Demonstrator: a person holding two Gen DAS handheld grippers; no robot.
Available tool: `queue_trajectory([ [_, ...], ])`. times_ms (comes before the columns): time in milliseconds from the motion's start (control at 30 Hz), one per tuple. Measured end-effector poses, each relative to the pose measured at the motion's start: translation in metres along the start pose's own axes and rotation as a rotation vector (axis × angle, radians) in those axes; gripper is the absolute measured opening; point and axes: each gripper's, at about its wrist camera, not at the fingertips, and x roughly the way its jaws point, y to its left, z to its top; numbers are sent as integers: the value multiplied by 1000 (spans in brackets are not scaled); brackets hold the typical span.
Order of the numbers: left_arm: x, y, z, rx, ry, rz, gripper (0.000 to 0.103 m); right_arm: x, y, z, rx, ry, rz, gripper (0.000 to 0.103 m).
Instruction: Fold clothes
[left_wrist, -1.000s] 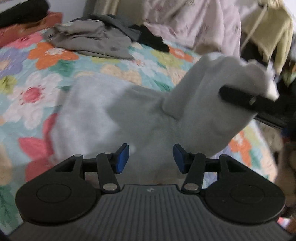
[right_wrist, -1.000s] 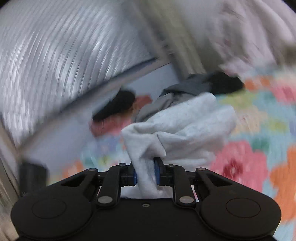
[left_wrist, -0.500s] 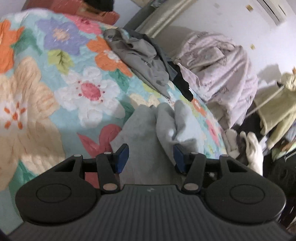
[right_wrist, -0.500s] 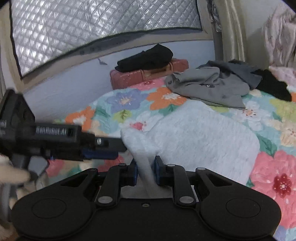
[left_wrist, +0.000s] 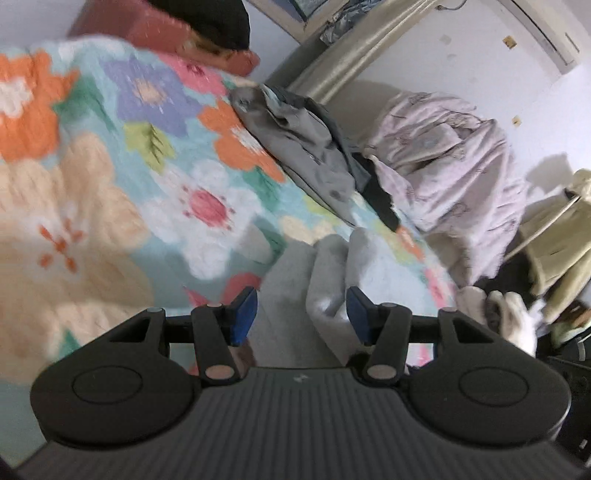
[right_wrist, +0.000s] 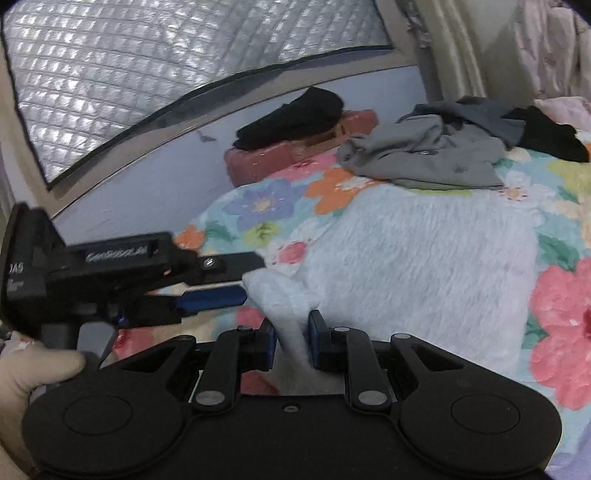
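Right tool (right_wrist: 291, 341): pinching corner of grey garment (right_wrist: 424, 266), which lies spread on bed (right_wrist: 561, 236) ahead. Left tool (left_wrist: 301, 314): spread, garment fold between pads, not gripped.

Open floral bedspread (left_wrist: 92, 192) lies bare left of the pale grey garment (right_wrist: 424, 266), offering free passage there. At the far edge, a heap of grey clothes (right_wrist: 424, 155) and a black garment (right_wrist: 550, 136) block the way. A red-brown box (right_wrist: 280, 158) topped with dark cloth stands against the wall. To the right, a bundled pink duvet (left_wrist: 450, 166) crowds the bed's end.
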Motion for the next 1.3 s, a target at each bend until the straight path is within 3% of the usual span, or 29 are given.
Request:
queue_trajectory([
  [100,-3,-6,3,23,-15,-49,52,7,5,-2,-18,12,4,22],
  [167,1,-15,-1,89,-9,-34,54,13,5,-2,-22,23,-16,22],
  [300,28,-21,-17,243,98,167,58,21,8,-5,-45,57,-49,23],
  [400,32,-15,-19,223,129,163,60,12,12,-9,-44,73,-64,27],
  [467,33,-15,-20,246,135,186,60,-6,12,-4,-15,64,-83,41],
  [567,33,-14,-22,252,142,207,60,-47,9,10,1,-7,-82,51],
  [733,29,-19,-22,261,132,216,60,-74,-15,10,-40,-38,-236,51],
  [833,15,-31,-14,282,76,160,60,-64,-38,-10,43,15,-286,51],
  [967,5,-54,1,332,31,74,60,-61,-45,-26,114,-9,-254,52],
  [1033,9,-69,3,396,44,19,60,-58,-41,-28,100,-14,-244,55],
  [1133,32,-84,1,457,128,-41,58,-49,-30,-29,44,-20,-239,59],
  [1200,50,-89,-2,523,170,-19,46,-42,-20,-32,-10,-26,-249,59],
  [1233,60,-91,-4,569,194,23,21,-41,-15,-33,-36,-29,-254,59],
  [1267,70,-92,-5,615,219,72,14,-40,-9,-34,-65,-27,-258,60],
  [1300,80,-93,-7,662,244,121,14,-40,-4,-35,-94,-24,-261,60],
])
